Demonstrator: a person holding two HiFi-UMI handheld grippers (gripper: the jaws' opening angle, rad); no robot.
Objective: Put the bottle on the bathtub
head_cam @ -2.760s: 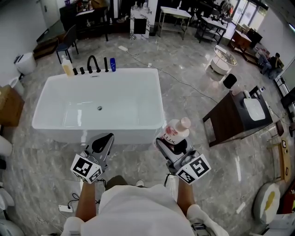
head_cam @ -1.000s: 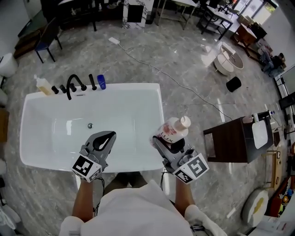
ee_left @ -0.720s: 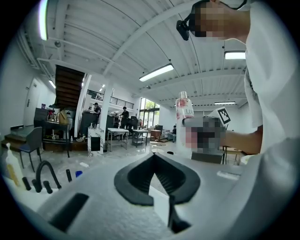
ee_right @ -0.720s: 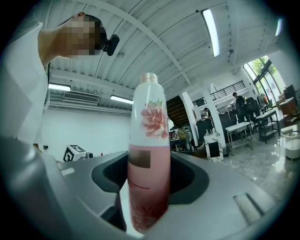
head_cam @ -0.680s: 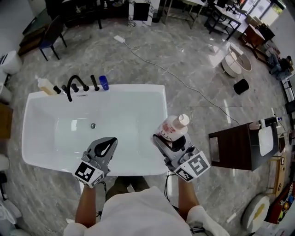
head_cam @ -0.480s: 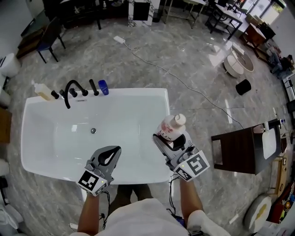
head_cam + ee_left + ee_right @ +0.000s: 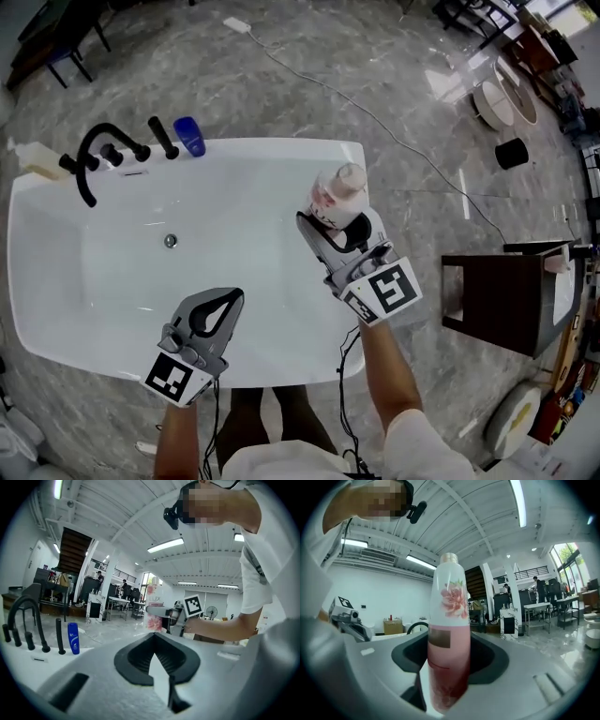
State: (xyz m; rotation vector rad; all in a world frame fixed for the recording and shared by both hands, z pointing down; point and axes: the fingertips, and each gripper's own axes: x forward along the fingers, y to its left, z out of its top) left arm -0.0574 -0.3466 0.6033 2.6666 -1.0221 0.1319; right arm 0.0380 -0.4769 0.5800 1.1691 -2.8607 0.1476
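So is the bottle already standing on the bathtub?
No, the bottle is clamped in the right tool, held in the air above the bathtub.

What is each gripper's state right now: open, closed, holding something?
Left gripper: fingers closed, nothing between them.
Right gripper: fingers closed on the pink flowered bottle.

My left grey plastic gripper (image 7: 227, 298) and right grey plastic gripper (image 7: 322, 225) each have black-lined jaws, a white cube with black square markers, and a thin black cable (image 7: 346, 349). White short sleeve (image 7: 424, 444).
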